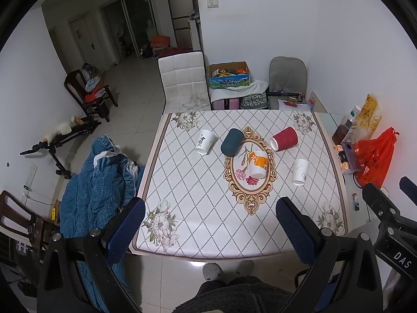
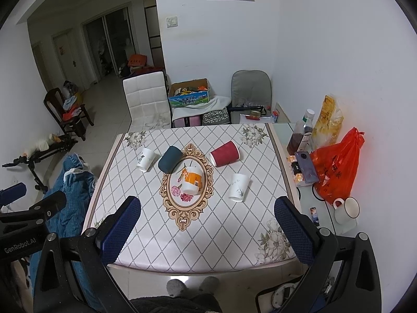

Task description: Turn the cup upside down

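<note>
Here both tongs, left (image 1: 210,225) and right (image 2: 207,224), gape empty over the table's (image 1: 208,245) near edge.

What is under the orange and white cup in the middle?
The orange and white cup stands on the tablecloth's gold-framed oval, beside pink flowers. The print directly beneath is covered.

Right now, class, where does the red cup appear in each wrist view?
Left wrist: red cup lies on its side, upper right of the table's oval motif.
Right wrist: red cup lies just right of that oval's top.
Shared landmark: the oval motif.
</note>
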`<move>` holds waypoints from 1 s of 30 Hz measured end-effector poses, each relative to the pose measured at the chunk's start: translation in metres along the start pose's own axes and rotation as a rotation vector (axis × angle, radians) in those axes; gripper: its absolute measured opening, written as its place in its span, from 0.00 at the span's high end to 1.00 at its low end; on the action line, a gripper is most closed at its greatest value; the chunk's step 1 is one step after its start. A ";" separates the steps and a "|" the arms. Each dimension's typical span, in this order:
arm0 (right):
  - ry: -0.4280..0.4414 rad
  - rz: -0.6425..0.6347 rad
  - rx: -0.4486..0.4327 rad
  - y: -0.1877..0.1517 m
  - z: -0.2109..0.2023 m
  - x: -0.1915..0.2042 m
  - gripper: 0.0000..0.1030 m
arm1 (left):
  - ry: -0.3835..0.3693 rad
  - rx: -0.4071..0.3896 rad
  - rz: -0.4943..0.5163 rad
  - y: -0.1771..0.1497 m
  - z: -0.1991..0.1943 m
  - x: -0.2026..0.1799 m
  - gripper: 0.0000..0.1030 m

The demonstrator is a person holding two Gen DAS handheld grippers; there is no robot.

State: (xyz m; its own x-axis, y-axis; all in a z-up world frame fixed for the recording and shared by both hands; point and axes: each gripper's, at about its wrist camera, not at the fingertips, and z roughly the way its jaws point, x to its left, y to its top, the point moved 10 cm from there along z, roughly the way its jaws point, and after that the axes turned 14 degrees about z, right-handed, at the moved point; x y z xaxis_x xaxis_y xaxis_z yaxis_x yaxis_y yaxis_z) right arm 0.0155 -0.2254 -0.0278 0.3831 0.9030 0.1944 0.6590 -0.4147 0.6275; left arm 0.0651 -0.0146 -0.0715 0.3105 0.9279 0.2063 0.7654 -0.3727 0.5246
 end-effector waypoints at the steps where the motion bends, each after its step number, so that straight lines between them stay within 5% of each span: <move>1: 0.000 0.000 0.001 0.000 0.000 0.000 0.00 | 0.000 0.000 0.000 0.000 0.000 0.000 0.00; 30: 0.001 0.006 0.004 0.008 0.003 0.002 0.00 | -0.002 -0.006 0.003 0.009 0.000 -0.002 0.00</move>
State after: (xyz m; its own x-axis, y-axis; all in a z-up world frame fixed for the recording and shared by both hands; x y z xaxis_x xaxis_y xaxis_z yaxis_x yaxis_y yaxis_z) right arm 0.0229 -0.2272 -0.0248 0.3866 0.9005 0.1993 0.6591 -0.4209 0.6233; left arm 0.0714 -0.0196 -0.0673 0.3135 0.9269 0.2062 0.7613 -0.3751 0.5288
